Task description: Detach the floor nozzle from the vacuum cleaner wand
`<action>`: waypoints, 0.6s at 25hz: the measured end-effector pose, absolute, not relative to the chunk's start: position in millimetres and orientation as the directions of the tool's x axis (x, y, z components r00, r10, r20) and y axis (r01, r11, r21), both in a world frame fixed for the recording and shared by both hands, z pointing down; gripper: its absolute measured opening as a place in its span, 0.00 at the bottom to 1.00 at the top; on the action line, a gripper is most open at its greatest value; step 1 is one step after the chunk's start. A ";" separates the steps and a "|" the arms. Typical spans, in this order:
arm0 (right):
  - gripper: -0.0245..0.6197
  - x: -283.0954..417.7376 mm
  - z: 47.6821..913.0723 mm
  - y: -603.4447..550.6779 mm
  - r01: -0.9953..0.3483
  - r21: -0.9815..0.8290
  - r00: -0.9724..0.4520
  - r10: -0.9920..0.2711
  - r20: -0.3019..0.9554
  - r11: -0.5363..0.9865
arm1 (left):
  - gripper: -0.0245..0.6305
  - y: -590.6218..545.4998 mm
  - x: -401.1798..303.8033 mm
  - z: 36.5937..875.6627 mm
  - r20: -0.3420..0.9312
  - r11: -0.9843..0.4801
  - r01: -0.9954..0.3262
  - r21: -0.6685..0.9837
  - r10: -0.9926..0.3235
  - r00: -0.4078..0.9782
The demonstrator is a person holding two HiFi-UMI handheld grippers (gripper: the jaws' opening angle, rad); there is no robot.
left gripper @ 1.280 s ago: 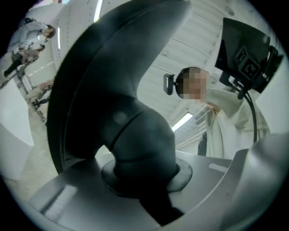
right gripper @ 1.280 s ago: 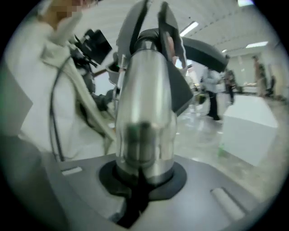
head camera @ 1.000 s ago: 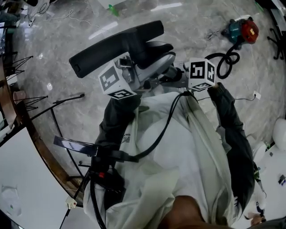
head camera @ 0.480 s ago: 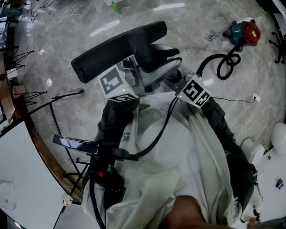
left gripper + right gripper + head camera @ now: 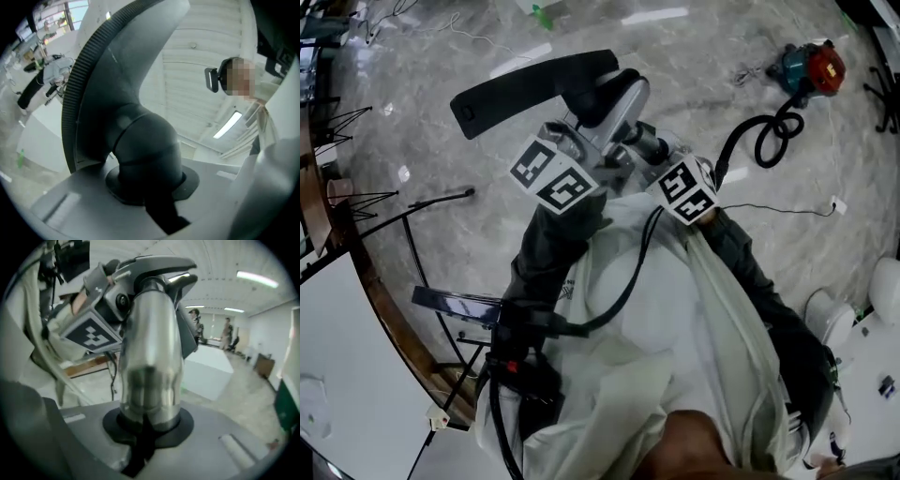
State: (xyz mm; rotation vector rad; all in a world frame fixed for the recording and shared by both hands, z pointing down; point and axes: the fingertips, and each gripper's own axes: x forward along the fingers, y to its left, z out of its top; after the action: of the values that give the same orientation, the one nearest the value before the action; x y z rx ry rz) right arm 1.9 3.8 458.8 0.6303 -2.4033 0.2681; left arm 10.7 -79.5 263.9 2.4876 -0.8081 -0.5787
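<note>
The black floor nozzle (image 5: 534, 86) is held up in front of me over the marble floor. Its black elbow neck (image 5: 145, 150) joins the silver wand (image 5: 150, 343). My left gripper (image 5: 592, 120) has the neck between its jaws, which are closing on it; in the left gripper view the left gripper (image 5: 150, 197) presses on the neck's base. My right gripper (image 5: 639, 141) sits just right of it, shut on the wand; in the right gripper view the right gripper (image 5: 147, 427) clamps the wand's lower end. The two marker cubes are almost touching.
A red and teal vacuum body (image 5: 811, 66) with a looped black hose (image 5: 764, 131) lies on the floor at the far right. A thin black stand (image 5: 422, 202) and a white table (image 5: 337, 375) are at the left. People (image 5: 227, 331) stand far off.
Both grippers have sunk and turned with the nozzle and wand. The right gripper's cube swung left and down toward the left one. The nozzle bar now sits higher in the picture. Both grips look unchanged.
</note>
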 end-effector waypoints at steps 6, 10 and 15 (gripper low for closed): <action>0.10 0.1 450.7 17.6 -0.368 -0.014 -0.756 -0.291 0.586 0.930 | 0.15 -50.3 17.9 242.5 -0.352 -0.833 -0.352 0.426 -0.511 0.784; 0.10 12.8 433.2 73.7 0.048 -0.256 -0.858 0.171 0.484 0.965 | 0.15 5.5 40.7 218.0 -0.526 -0.968 -0.036 0.250 -0.167 0.834; 0.10 23.3 442.7 73.4 -0.019 -0.304 -0.843 0.148 0.518 0.953 | 0.15 -12.3 43.2 232.9 -0.503 -0.931 -0.128 0.341 -0.296 0.812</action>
State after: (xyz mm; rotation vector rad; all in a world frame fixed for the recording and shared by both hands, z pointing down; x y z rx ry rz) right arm 23.3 73.4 442.7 -0.0911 -2.5441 0.4033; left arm 43.2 -12.3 232.9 2.7062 -0.3245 -0.8203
